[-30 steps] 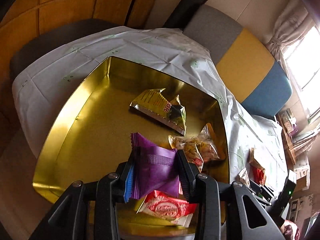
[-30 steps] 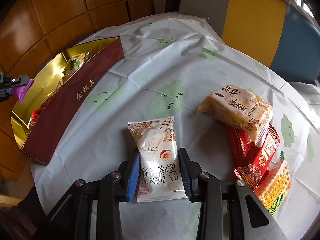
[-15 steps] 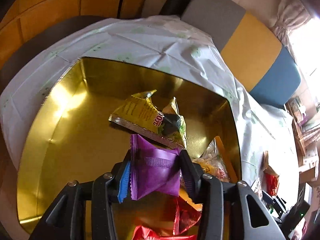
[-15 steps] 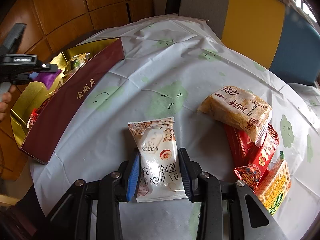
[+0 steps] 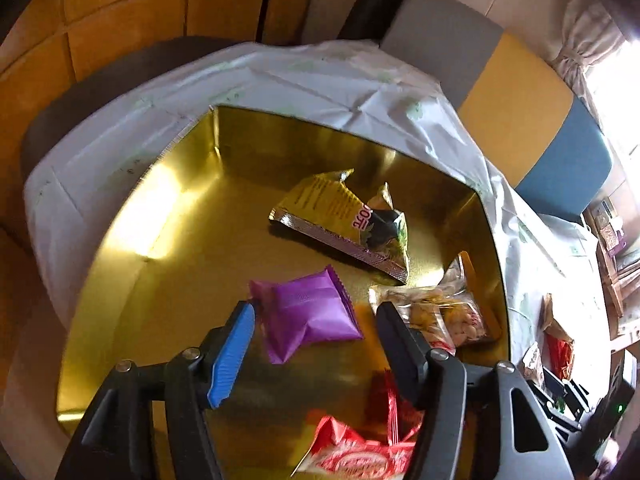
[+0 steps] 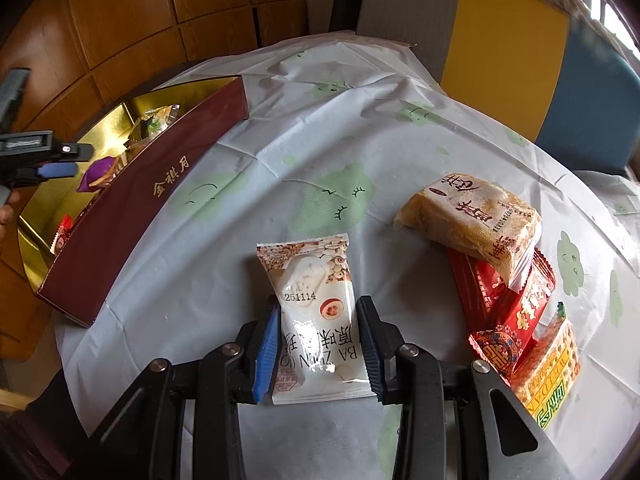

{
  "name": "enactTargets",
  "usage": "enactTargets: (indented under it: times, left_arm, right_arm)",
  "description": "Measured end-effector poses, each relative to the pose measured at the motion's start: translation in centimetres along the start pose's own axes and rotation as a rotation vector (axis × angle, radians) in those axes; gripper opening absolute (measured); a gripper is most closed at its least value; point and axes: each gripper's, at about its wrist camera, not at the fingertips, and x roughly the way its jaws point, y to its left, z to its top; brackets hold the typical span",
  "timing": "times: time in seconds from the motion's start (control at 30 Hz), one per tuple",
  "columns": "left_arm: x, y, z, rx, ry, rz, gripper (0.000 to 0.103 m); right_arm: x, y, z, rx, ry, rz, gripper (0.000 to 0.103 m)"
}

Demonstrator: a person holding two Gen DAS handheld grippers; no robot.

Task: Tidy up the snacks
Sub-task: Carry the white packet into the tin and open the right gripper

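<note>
A gold-lined box [image 5: 132, 248] with maroon outer walls [image 6: 132, 208] stands on the table. Over it, my left gripper [image 5: 316, 316] has its jaws opening, and the purple snack packet [image 5: 308, 316] sits loose between them, clear of the pads, tilted over the box floor. A yellow packet [image 5: 340, 216], a clear bag of nuts [image 5: 444, 312] and a red packet [image 5: 352, 456] lie in the box. My right gripper [image 6: 318, 316] is shut on a white snack packet [image 6: 316, 292] that lies on the tablecloth. The left gripper [image 6: 60, 160] also shows at the far left of the right wrist view.
To the right of the white packet lie a beige rice-cake packet [image 6: 472, 216], red packets [image 6: 504, 304] and a yellow-green packet [image 6: 548, 372]. A white tablecloth with green prints [image 6: 340, 160] covers the table. A grey, yellow and blue bench [image 6: 508, 44] stands behind.
The left jaws have spread apart and the purple packet has come free, tipping down toward the box floor. The right gripper and its white packet have not moved.
</note>
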Motion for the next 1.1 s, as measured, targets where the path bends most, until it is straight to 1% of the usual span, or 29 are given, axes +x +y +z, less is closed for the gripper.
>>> enactTargets:
  times: [0.1, 0.23, 0.3, 0.47, 0.6, 0.77, 1.1]
  left_arm:
    - [-1.2, -0.4, -1.0, 0.047, -0.025, 0.028, 0.064]
    - [-3.2, -1.2, -3.3, 0.132, -0.072, 0.082, 0.064]
    - [-3.9, -1.4, -4.2, 0.151, -0.081, 0.093, 0.064]
    - [-5.1, -2.0, -5.6, 0.176, -0.113, 0.106, 0.064]
    - [-5.9, -2.2, -6.2, 0.187, -0.131, 0.102, 0.064]
    - [-6.7, -2.4, -6.7, 0.2, -0.153, 0.102, 0.064]
    - [-6.8, -2.0, -7.2, 0.199, -0.143, 0.086, 0.064]
  right_arm:
    - [0.0, 0.2, 0.0, 0.006, 0.001, -0.018, 0.038]
    - [0.0, 0.4, -0.2, 0.022, -0.003, -0.035, 0.038]
    - [0.0, 0.3, -0.3, 0.032, -0.011, -0.039, 0.038]
    - [-0.2, 0.2, -0.8, 0.074, -0.037, -0.041, 0.038]
    - [-0.4, 0.8, -1.2, 0.071, -0.063, -0.081, 0.038]
    - [-0.5, 1.0, -1.4, 0.096, -0.074, -0.095, 0.038]
    - [-0.7, 1.0, -1.6, 0.134, -0.067, -0.1, 0.038]
